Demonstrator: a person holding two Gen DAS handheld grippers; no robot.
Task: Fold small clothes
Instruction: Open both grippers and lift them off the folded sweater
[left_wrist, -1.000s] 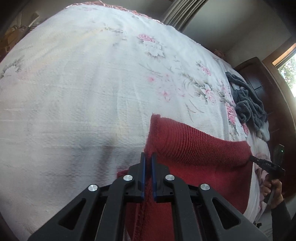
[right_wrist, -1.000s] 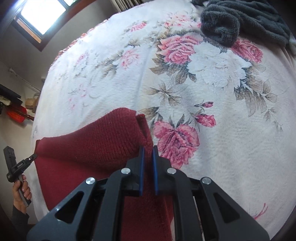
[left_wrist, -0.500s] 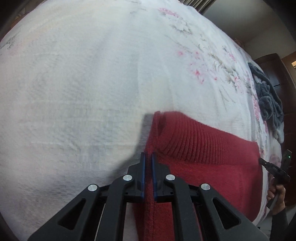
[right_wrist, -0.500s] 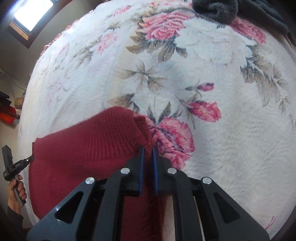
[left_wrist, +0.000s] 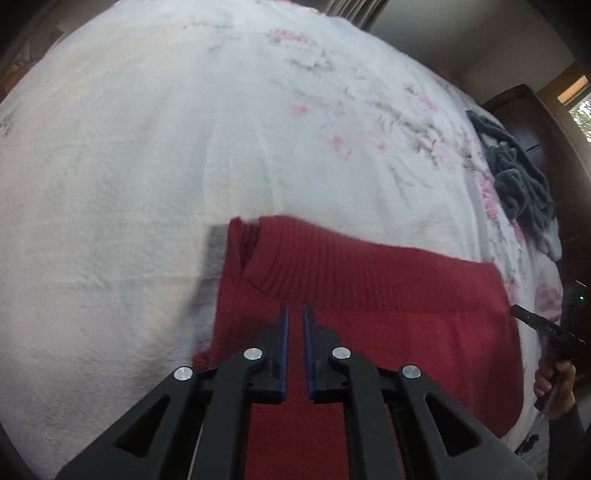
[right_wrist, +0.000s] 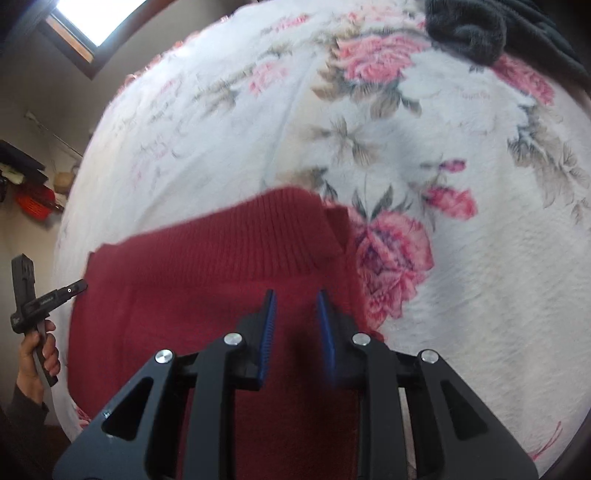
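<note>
Both the left tool (left_wrist: 294, 314) and right tool (right_wrist: 295, 299) have just released the red knit garment (left_wrist: 369, 295), jaws parted, leaving it folded flat on the bed (left_wrist: 147, 166) at six o'clock, so this fold looks laid.

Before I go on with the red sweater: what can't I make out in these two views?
- Near part of the red sweater: both views, covered by the left gripper and right gripper bodies and cut by the bottom edge.
- Sleeves: not seen in either view.
- Grey clothes: right view, cut by the top edge.
- Bedspread print: left view, blurred.
</note>
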